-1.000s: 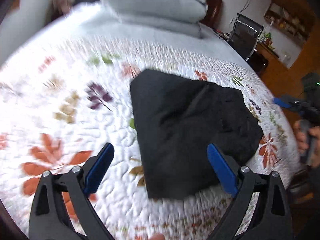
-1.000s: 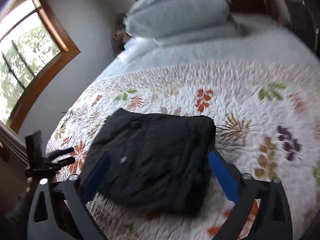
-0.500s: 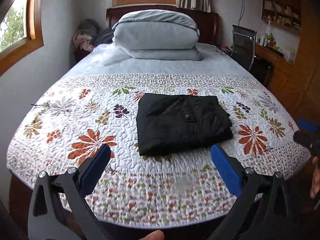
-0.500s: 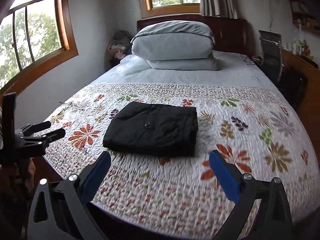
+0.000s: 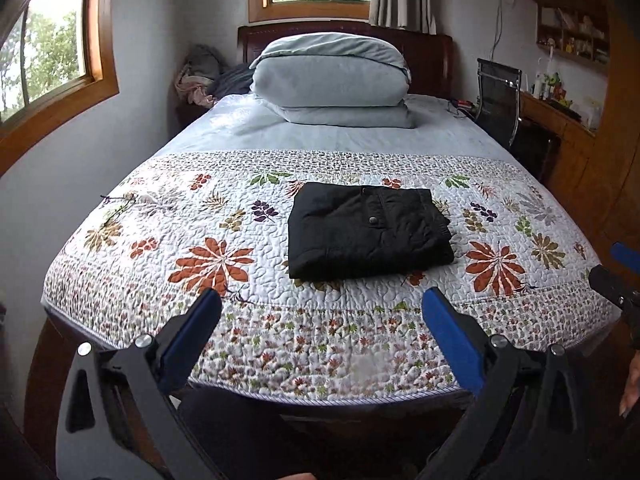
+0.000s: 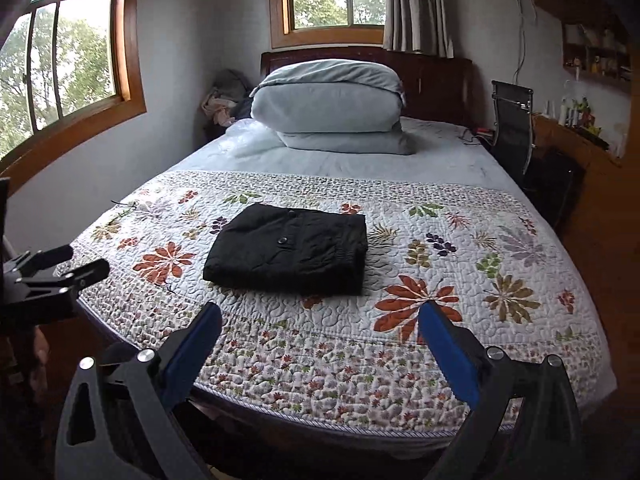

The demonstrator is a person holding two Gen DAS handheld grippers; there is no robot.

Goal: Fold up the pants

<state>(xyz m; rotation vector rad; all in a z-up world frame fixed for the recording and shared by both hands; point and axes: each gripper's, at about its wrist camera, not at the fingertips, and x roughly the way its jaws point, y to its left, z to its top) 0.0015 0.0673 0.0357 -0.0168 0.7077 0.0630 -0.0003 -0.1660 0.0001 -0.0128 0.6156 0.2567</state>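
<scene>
The black pants [image 5: 366,232] lie folded into a compact rectangle on the floral quilt [image 5: 208,248], near the foot of the bed; they also show in the right wrist view [image 6: 290,250]. My left gripper [image 5: 320,312] is open and empty, held back off the foot of the bed, well short of the pants. My right gripper [image 6: 318,328] is open and empty too, likewise back from the bed edge. The right gripper's tip shows at the right edge of the left wrist view [image 5: 618,276]; the left gripper shows at the left edge of the right wrist view [image 6: 52,272].
A stack of grey pillows [image 5: 332,80] sits at the headboard. A black chair [image 5: 498,100] and wooden desk [image 5: 560,120] stand right of the bed. Windows are on the left and back walls. Clothes are piled in the far left corner [image 5: 198,76].
Both grippers have pulled back from just above the pants to beyond the foot of the bed and levelled out. The pants have stayed folded in place.
</scene>
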